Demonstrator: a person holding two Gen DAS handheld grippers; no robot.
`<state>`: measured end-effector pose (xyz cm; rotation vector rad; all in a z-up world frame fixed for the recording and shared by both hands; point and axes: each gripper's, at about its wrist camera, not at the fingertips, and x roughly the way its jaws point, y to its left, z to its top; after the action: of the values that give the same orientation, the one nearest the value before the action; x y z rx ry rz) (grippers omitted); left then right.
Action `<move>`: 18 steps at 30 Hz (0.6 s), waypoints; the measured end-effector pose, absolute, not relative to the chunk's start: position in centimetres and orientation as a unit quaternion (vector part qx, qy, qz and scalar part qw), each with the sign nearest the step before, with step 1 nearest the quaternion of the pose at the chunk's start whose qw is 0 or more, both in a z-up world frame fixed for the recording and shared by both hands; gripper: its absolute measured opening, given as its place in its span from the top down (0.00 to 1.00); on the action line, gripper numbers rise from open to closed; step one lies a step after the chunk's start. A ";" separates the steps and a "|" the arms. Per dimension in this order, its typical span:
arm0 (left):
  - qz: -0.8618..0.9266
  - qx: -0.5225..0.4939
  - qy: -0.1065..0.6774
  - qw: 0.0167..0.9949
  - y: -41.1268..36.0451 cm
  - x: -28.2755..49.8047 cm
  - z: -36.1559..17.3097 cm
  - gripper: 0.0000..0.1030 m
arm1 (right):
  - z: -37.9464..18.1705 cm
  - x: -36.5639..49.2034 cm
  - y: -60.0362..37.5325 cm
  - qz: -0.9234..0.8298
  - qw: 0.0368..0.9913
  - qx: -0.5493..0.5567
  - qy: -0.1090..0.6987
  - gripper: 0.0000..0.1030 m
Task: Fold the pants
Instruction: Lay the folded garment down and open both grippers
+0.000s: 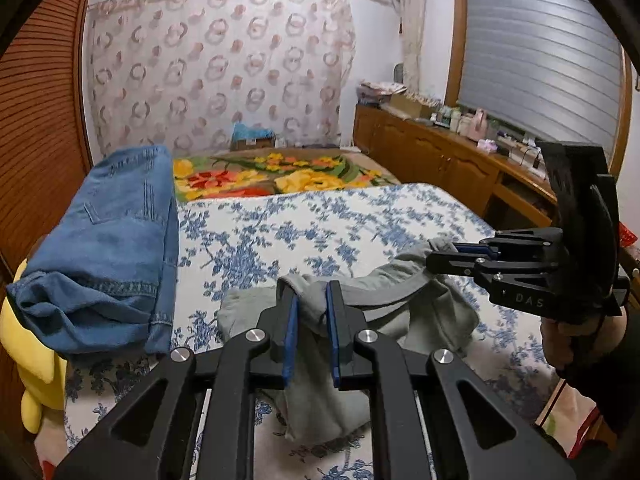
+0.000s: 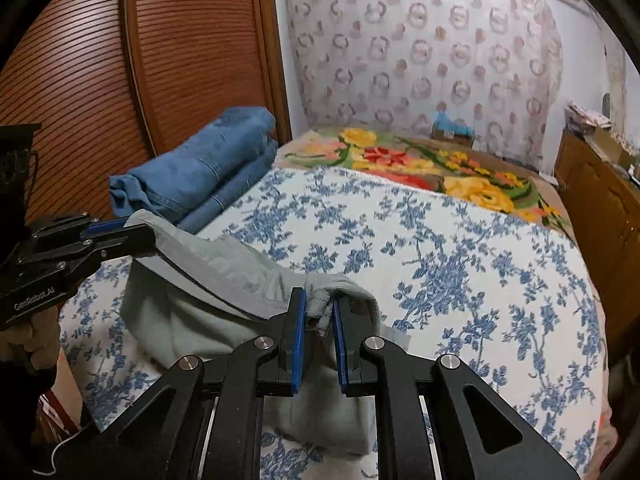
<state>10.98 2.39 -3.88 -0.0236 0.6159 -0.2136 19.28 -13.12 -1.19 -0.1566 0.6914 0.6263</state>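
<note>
I count 2 grippers, each pinching the same 1 pair of grey pants at the waistband. My left gripper has its blue pads pressed onto a bunched corner; my right gripper clamps the opposite corner, with the band stretched between them. The pants hang lifted just above the blue-flowered bedspread. On the bed's left side I see 1 folded stack of jeans and 1 yellow plush toy.
</note>
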 end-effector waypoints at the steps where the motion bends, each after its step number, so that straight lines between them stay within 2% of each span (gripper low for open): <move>1: -0.104 -0.012 0.306 0.946 2.4 11.1 -4.1 0.87 | -1.4 19.5 -13.0 0.301 0.889 -0.076 0.336 0.87; 4: -0.101 -0.012 0.312 0.945 2.7 11.3 -4.7 0.82 | -1.8 20.0 -12.8 0.298 0.889 -0.077 0.340 0.87; 6: -0.098 -0.015 0.314 0.944 2.9 11.4 -4.8 0.58 | -2.1 20.4 -12.7 0.295 0.889 -0.078 0.343 0.87; 7: -0.100 -0.018 0.314 0.944 2.9 11.2 -4.8 0.53 | -2.3 20.5 -12.7 0.294 0.888 -0.078 0.344 0.87; 12: -0.107 -0.020 0.328 0.939 3.1 11.0 -5.7 0.52 | -2.9 20.8 -12.6 0.290 0.889 -0.078 0.345 0.87; 13: -0.106 -0.019 0.330 0.938 3.1 11.0 -6.0 0.52 | -3.0 20.7 -12.6 0.290 0.889 -0.079 0.345 0.81; 18: -0.098 -0.022 0.358 0.928 3.6 11.4 -7.7 0.52 | -2.7 20.8 -13.4 0.275 0.898 -0.078 0.335 0.66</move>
<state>11.41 3.59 -7.68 -0.0449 0.7327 -0.2010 20.80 -13.44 -2.73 -0.1615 0.6942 0.5705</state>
